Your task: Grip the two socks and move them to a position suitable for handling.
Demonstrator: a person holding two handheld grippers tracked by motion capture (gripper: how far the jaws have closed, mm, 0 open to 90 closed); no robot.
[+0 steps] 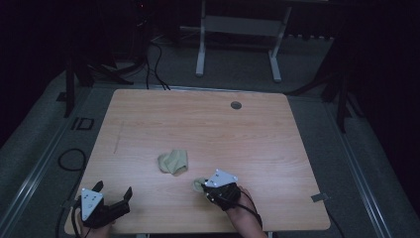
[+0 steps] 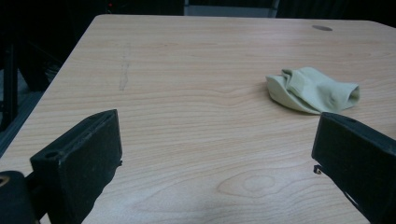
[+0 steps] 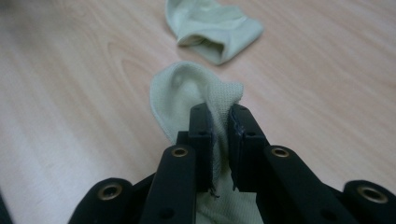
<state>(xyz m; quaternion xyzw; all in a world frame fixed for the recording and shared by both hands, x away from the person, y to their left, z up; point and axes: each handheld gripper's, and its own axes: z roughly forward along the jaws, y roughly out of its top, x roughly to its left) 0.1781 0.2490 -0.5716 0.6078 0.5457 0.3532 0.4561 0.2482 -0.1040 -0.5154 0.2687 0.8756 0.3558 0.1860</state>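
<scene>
Right gripper [image 1: 202,185] pinches a sock [image 1: 197,185] near folded sock [image 1: 173,161].

Both grippers are black. The left gripper [image 1: 113,196] carries a grey three-cornered plate dotted with small marks, as does the right gripper [image 1: 205,187]. A black cable trails from the right one. Its jaw arms show brass-ringed holes, and the left gripper's jaws are thick, blunt blocks.

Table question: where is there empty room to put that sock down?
Most of the table is bare: the whole far half up to the round hole, and the left side between the faint streak and the open left gripper. It is crowded only near the front middle, where the folded sock lies close to the right gripper pinching the other sock.
</scene>
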